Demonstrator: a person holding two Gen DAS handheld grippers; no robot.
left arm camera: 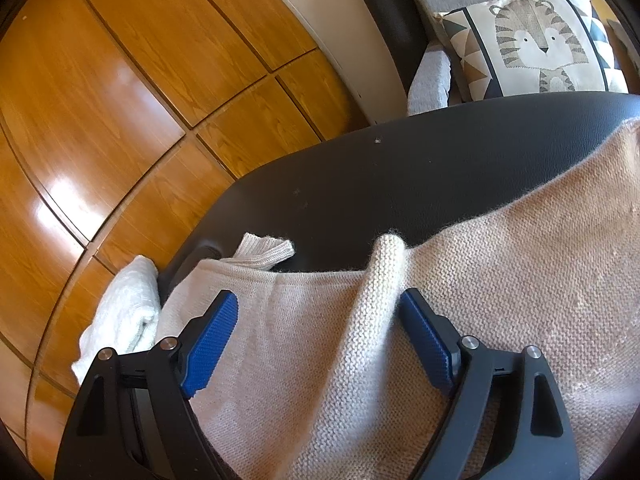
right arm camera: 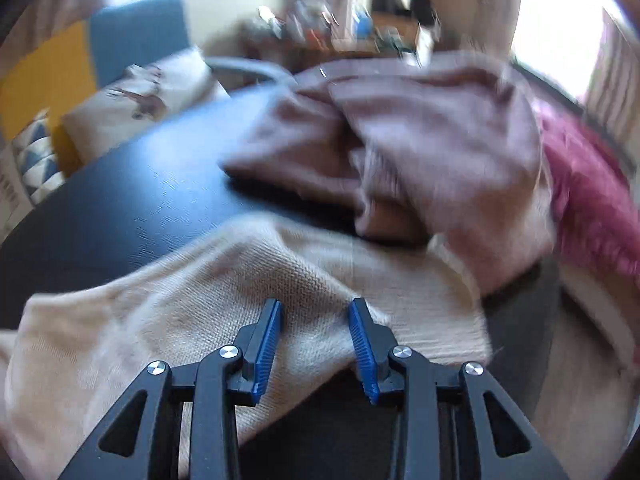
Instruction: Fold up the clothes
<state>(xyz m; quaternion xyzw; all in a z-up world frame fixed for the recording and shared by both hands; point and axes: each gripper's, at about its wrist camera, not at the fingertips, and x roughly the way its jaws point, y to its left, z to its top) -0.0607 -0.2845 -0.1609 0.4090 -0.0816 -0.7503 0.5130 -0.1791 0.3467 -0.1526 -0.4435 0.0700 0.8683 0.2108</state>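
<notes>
Beige sweater (left arm camera: 460,280) edge lay across black surface (left arm camera: 400,168), bare beyond. Left gripper (left arm camera: 316,320) fingers wide, empty. Right gripper (right arm camera: 316,320) fingers narrow, straddling loose fold.

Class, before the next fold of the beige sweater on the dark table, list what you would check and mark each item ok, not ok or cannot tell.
1. Left tongs open over the beige sweater: ok.
2. Raised ridge of knit between the left pads, nothing pinched: ok.
3. Right tongs partly open, fabric between the pads; gripping: cannot tell.
4. Sweater flat: not ok, creased.
5. Brown garment clear of the sweater: not ok, overlapping.
6. Bare dark table beyond the sweater: ok.
</notes>
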